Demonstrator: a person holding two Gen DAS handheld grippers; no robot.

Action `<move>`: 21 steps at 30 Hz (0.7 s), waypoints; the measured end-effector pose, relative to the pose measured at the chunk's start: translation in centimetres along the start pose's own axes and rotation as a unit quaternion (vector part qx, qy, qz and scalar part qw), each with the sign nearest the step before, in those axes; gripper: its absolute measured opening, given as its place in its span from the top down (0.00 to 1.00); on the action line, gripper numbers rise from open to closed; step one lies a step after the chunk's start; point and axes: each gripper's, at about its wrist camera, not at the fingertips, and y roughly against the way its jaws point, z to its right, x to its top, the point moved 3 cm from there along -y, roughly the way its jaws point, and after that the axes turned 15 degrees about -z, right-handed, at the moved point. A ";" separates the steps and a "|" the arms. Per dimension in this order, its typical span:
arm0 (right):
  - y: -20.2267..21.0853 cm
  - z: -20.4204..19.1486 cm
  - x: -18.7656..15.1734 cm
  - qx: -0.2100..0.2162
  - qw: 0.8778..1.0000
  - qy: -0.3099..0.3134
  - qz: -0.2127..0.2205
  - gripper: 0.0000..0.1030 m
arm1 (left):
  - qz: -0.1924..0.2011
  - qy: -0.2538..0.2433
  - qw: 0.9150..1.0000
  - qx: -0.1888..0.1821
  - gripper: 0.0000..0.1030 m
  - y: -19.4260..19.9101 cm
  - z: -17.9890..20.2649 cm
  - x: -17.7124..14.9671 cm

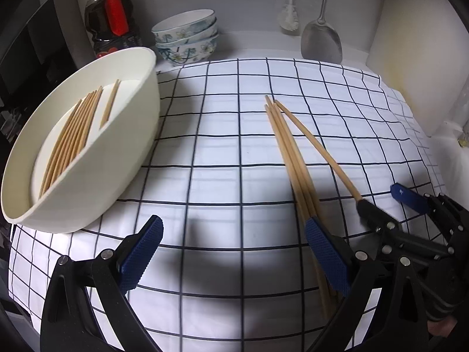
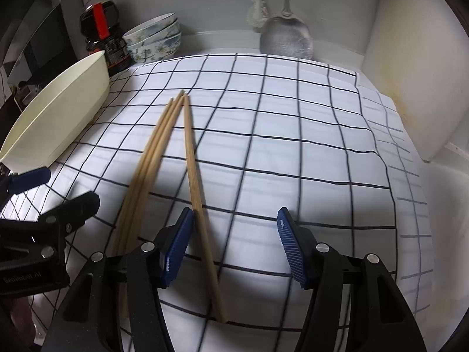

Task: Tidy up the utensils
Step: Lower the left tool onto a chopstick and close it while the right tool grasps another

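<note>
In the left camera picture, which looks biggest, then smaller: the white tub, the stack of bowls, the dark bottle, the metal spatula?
1. white tub, by far, though it is nearest.
2. dark bottle and stack of bowls: too alike to rank.
3. metal spatula, smallest-looking, handle partly cut off.

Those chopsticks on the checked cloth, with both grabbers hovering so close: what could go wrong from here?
1. The loose chopsticks lie bunched, tips touching. The open right gripper has only one between its fingers, so closing might nudge the others.
2. The left gripper, also open, sits right beside it; the two could bump.
3. The white tub looks tilted, so its chopsticks might slide.
</note>
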 end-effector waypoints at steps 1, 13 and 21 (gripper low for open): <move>0.0 0.3 0.0 0.000 1.000 -0.003 0.001 0.45 | -0.002 -0.002 1.000 0.001 0.07 -0.2 0.2 0.0; 0.1 1.1 0.1 0.012 1.000 -0.013 0.008 0.45 | -0.012 -0.008 1.000 0.003 0.05 -1.6 1.5 -0.8; -0.1 0.8 0.8 0.016 1.000 -0.010 0.011 0.45 | -0.026 -0.010 1.000 0.008 0.05 -2.0 1.6 -1.3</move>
